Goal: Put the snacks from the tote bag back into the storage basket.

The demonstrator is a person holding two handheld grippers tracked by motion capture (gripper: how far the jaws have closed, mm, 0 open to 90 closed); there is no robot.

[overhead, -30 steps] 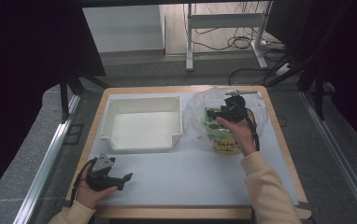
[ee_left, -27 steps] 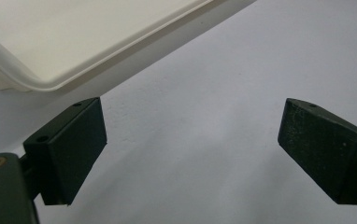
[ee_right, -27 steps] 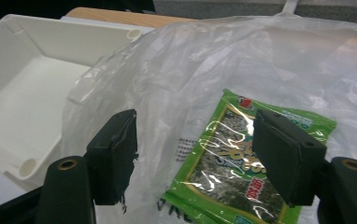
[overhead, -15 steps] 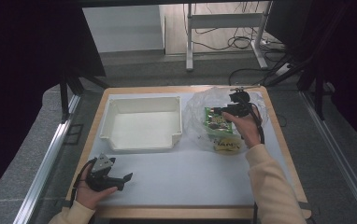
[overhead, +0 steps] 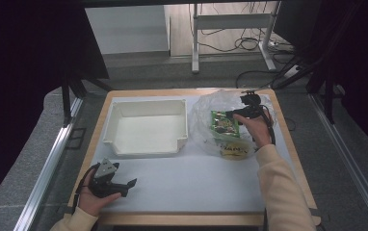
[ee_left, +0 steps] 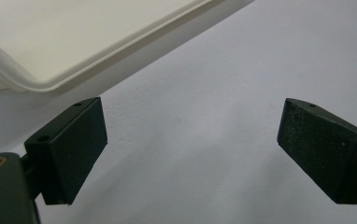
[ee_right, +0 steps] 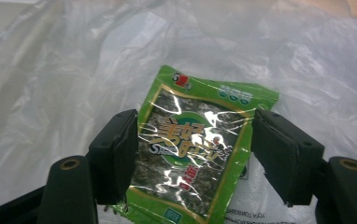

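Right gripper (ee_right: 193, 154) is straddling the green snack packet (ee_right: 197, 149), jaws spread either side of it, probably not squeezing yet. The packet's lying on the clear plastic bag (overhead: 206, 113), right of the white tray (overhead: 146, 127). Next: pinch, lift, swing over the tray's rim. Left gripper (ee_left: 193, 149) is idling wide open below the tray.
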